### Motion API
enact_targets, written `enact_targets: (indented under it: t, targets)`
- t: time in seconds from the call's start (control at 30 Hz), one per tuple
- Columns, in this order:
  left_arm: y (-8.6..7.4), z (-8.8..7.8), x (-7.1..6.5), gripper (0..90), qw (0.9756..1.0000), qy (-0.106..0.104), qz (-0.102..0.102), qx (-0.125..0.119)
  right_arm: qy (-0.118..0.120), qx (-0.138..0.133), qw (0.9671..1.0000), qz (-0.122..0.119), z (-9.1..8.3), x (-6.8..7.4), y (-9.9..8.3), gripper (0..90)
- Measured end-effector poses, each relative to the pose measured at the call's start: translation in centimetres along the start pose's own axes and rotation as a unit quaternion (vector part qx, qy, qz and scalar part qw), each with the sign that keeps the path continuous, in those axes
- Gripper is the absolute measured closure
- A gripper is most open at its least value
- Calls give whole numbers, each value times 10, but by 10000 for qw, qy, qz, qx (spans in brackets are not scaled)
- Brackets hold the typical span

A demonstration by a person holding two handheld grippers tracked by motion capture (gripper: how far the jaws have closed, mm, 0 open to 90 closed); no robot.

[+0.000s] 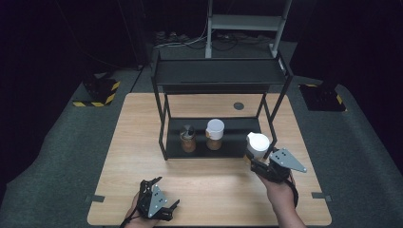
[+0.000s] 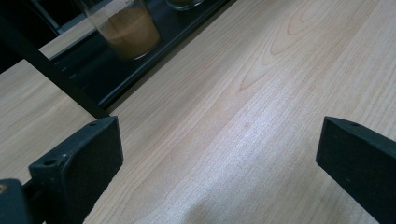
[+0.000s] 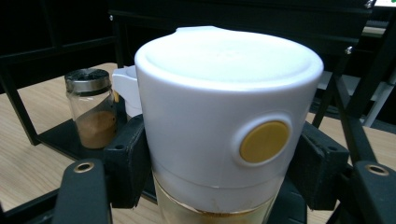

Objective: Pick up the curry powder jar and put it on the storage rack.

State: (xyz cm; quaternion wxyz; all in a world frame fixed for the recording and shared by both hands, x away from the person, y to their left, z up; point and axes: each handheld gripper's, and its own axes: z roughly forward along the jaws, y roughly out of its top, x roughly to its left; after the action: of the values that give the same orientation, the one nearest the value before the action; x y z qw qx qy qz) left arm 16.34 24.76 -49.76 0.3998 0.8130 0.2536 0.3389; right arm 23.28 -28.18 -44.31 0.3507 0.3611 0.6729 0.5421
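Note:
My right gripper (image 1: 255,160) is shut on a glass jar (image 1: 257,144) with a tall white lid, holding it upright just off the right front corner of the black shelf rack (image 1: 218,76). In the right gripper view the jaws press on both sides of the white-lidded jar (image 3: 219,93), just below its lid, which has a round yellow button. On the rack's lower shelf stand a metal-capped jar of brown powder (image 1: 188,138) and a second white-lidded jar (image 1: 215,134). My left gripper (image 1: 163,191) rests open near the table's front edge, its jaws wide apart over bare wood (image 2: 219,154).
The rack has a black top shelf and thin black legs (image 1: 164,123) that frame the lower shelf (image 1: 237,142). The wooden table (image 1: 142,142) stretches to the left and front of the rack. A round grommet (image 1: 238,106) sits behind the rack. Dark floor surrounds the table.

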Motion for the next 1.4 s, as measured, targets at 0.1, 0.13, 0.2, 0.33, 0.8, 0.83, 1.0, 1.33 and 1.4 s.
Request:
enact_targets:
  t: [0.1, 0.13, 0.2, 0.33, 0.8, 0.83, 1.0, 1.33, 1.4]
  targets:
    - [0, 0, 0, 10, 10000, -3, 0, -3, -14, 25, 10000, 27, 5, 1, 0, 307]
    - [0, 0, 0, 10, 10000, -5, 0, -4, -22, 36, 10000, 34, 8, 2, 0, 307]
    - [0, 0, 0, 10, 10000, -7, 1, -4, -26, 38, 10000, 35, 9, 3, 0, 307]
    - [0, 0, 0, 10, 10000, -10, 1, -12, -24, 69, 10000, 27, 16, 5, 1, 306]
    - [-1, 0, 0, 10, 10000, -1, -7, -27, -30, 136, 9999, -43, 37, 8, 5, 306]
    - [-1, 0, 0, 10, 10000, -3, -6, -30, -36, 144, 9999, -41, 39, 8, 5, 306]
    - [-2, -1, 1, 10, 10000, -8, -25, -45, -78, 203, 9998, -15, 46, 6, 5, 306]
    - [-2, -1, 1, 10, 10000, -18, -40, -60, -122, 194, 9997, 70, 60, 0, 3, 306]
    - [-2, -1, 1, 10, 10000, -22, -36, -59, -128, 189, 9997, 79, 62, 0, 3, 306]
